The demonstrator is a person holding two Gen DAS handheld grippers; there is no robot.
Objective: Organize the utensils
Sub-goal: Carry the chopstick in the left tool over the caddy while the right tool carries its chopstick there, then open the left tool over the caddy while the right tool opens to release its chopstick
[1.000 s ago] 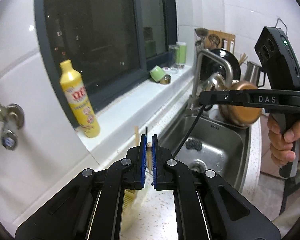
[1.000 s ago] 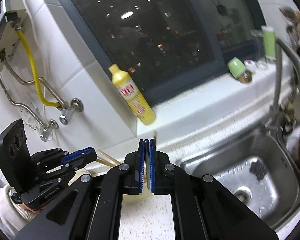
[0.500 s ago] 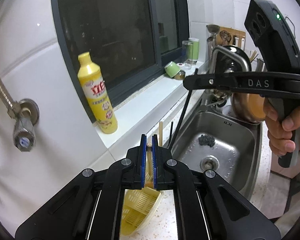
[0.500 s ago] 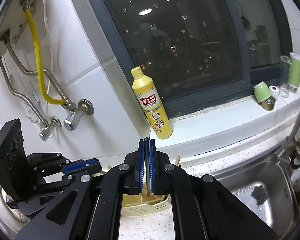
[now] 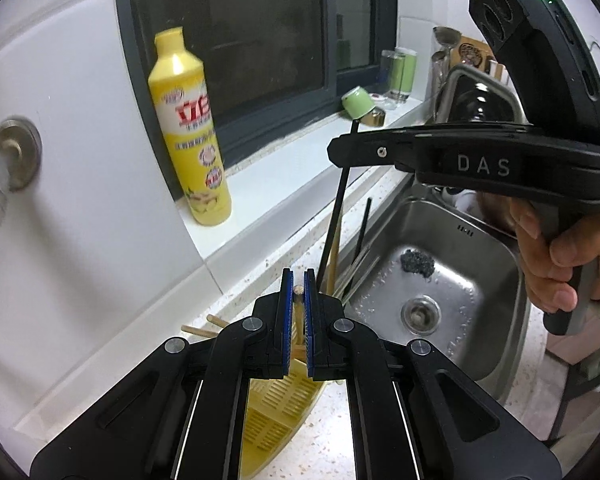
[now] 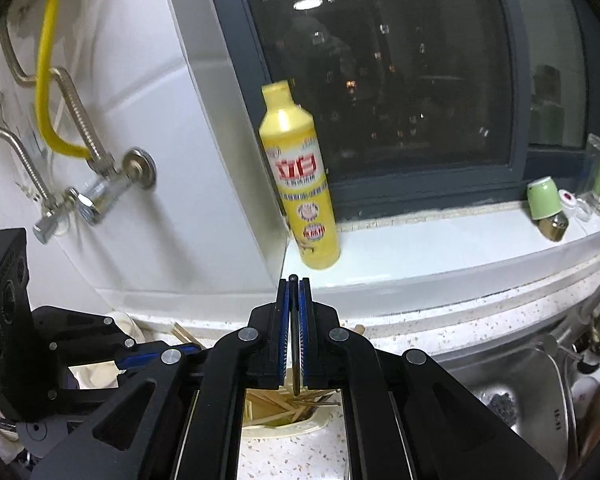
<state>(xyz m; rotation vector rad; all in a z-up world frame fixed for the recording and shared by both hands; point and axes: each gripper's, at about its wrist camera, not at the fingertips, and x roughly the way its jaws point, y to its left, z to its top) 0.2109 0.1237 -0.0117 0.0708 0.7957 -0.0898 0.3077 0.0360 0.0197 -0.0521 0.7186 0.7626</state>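
Observation:
My left gripper (image 5: 298, 280) is shut on a wooden chopstick (image 5: 299, 290) that stands between its blue pads over a yellow slotted utensil basket (image 5: 276, 412). My right gripper (image 6: 294, 280) is shut on a black chopstick (image 6: 295, 376); in the left wrist view it shows (image 5: 342, 152) holding that black chopstick (image 5: 334, 224) slanting down toward the basket. The basket (image 6: 288, 420) holds several wooden and metal chopsticks (image 6: 288, 402). My left gripper also shows at lower left in the right wrist view (image 6: 156, 354).
A yellow dish soap bottle (image 5: 190, 136) stands on the white window sill (image 5: 300, 160). A steel sink (image 5: 432, 280) with a scrubber (image 5: 418, 262) lies to the right. Green cups (image 6: 544, 200) sit on the sill; wall pipes (image 6: 80, 152) are at left.
Both grippers have moved closer to the wall and down toward the basket. The right gripper with its black chopstick now hangs nearer, its tip lowered among the basket's chopsticks.

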